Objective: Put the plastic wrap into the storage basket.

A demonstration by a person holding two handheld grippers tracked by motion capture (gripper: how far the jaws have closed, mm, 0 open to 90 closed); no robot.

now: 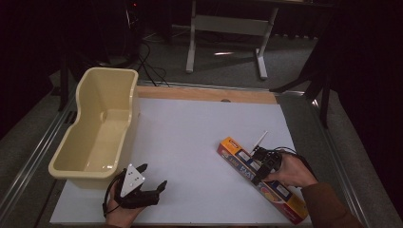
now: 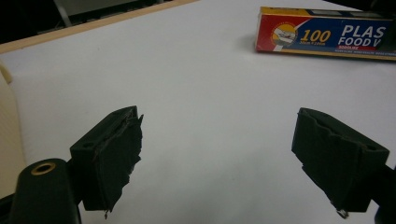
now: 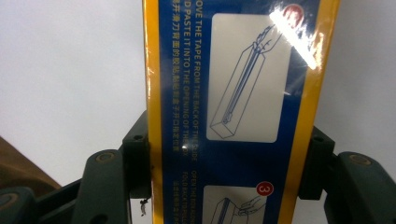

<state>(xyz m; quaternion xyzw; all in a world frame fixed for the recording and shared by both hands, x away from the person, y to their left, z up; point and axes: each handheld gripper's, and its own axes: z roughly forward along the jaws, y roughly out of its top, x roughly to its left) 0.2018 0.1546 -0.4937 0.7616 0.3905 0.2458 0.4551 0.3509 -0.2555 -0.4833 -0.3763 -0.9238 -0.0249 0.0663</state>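
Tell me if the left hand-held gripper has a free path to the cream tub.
Probably yes: the left hand-held gripper is open and holds nothing, the cream tub sits just beyond it, nothing between.

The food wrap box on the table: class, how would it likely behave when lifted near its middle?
The food wrap box looks like stiff card, so probably won't sag. Its glossy faces may slip between the right tool. Long and flat-sided, it shouldn't roll, though it might swing.
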